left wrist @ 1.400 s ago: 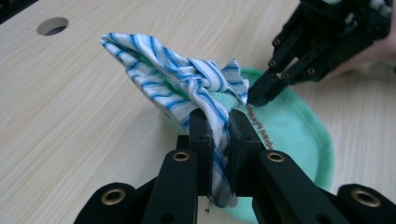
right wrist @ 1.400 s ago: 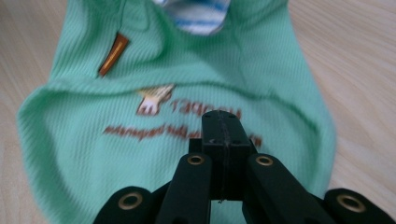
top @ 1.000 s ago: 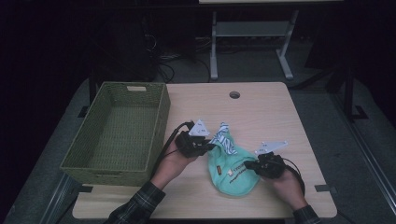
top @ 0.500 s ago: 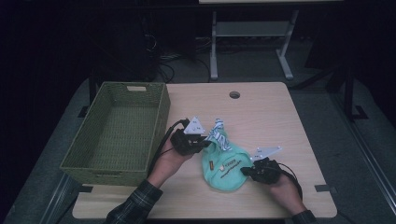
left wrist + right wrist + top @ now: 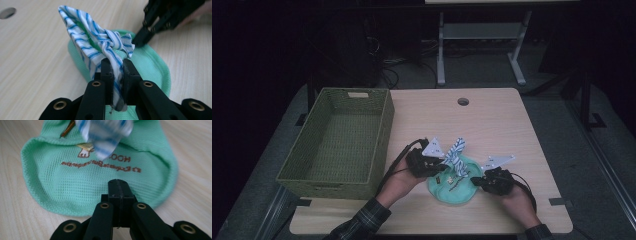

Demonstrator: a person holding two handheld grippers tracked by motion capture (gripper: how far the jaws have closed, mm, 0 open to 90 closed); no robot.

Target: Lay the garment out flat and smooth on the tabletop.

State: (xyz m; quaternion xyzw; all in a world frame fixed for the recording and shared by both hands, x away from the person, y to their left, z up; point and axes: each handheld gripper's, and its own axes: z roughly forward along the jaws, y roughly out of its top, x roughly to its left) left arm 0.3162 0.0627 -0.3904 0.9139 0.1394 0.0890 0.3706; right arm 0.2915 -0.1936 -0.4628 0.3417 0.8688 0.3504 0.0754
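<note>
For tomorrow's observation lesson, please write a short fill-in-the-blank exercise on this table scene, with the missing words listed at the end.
1. The left gripper is shut on a ____-and-white striped cloth.
2. The striped cloth rises above a ____ mesh cloth lying on the table.
3. The woven basket stands on the table's ____ side in the high view.

Missing words: blue; green; left

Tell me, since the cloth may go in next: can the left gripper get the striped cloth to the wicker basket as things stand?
Probably yes. The left gripper is shut on the striped cloth, and the basket stands open-topped beside that hand, bare table between.
</note>
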